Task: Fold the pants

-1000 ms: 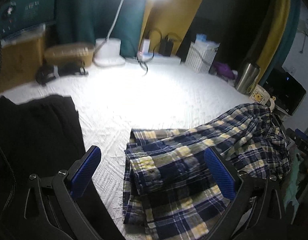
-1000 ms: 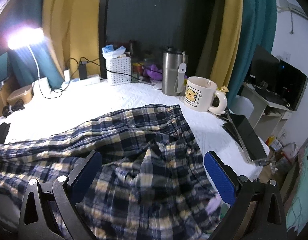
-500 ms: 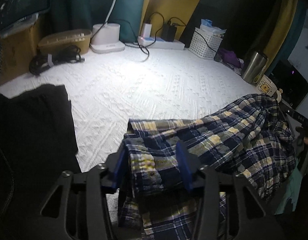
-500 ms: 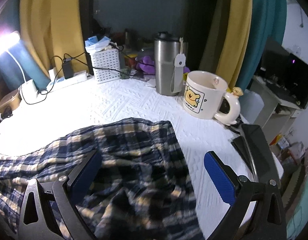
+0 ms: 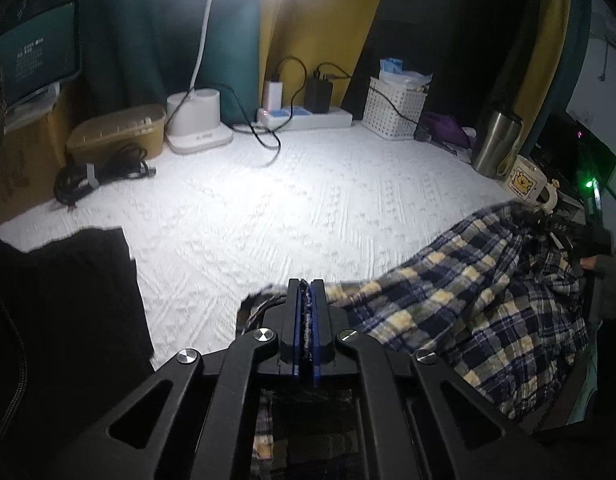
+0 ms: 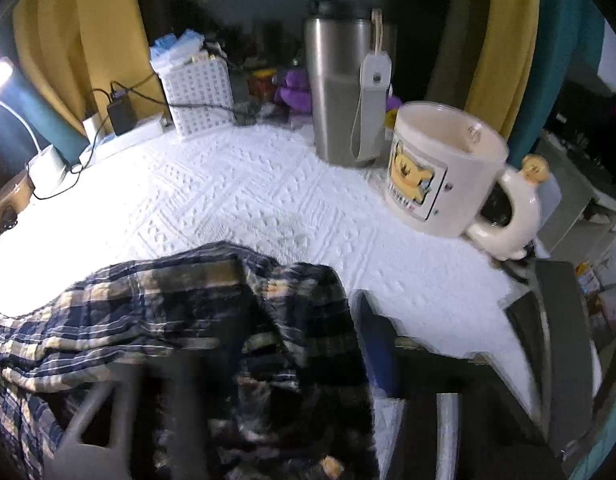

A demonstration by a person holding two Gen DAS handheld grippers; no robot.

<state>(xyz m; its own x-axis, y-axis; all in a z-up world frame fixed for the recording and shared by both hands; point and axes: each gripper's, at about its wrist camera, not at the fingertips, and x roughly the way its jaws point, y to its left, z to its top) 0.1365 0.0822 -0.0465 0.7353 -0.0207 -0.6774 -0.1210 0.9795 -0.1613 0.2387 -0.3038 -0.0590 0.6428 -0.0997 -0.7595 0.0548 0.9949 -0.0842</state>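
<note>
Navy-and-yellow plaid pants [image 5: 468, 300] lie across the white bedspread [image 5: 288, 208], running from bottom centre to the right. My left gripper [image 5: 306, 300] is shut on the near edge of the plaid fabric, which shows between its blue pads. At the pants' far end a sleeve [image 5: 606, 280] holds the other tool. In the blurred right wrist view the pants [image 6: 168, 300] bunch up between the fingers. My right gripper [image 6: 300, 320] is closing around that bunch, its blue right pad [image 6: 378, 348] beside the cloth. I cannot see the pads pressing on it.
A cream bear mug [image 6: 448, 172] and a steel tumbler [image 6: 340, 88] stand just beyond the right gripper, with a white basket [image 6: 198, 92] behind. A black garment [image 5: 60, 300] lies at the left. A power strip [image 5: 304, 118], a lamp base [image 5: 196, 120] and coiled cables [image 5: 96, 176] line the back.
The left jaws closed on the pants' near edge and lifted it a little. The right gripper moved forward and down to the pants' far end by the mug, and its jaws narrowed.
</note>
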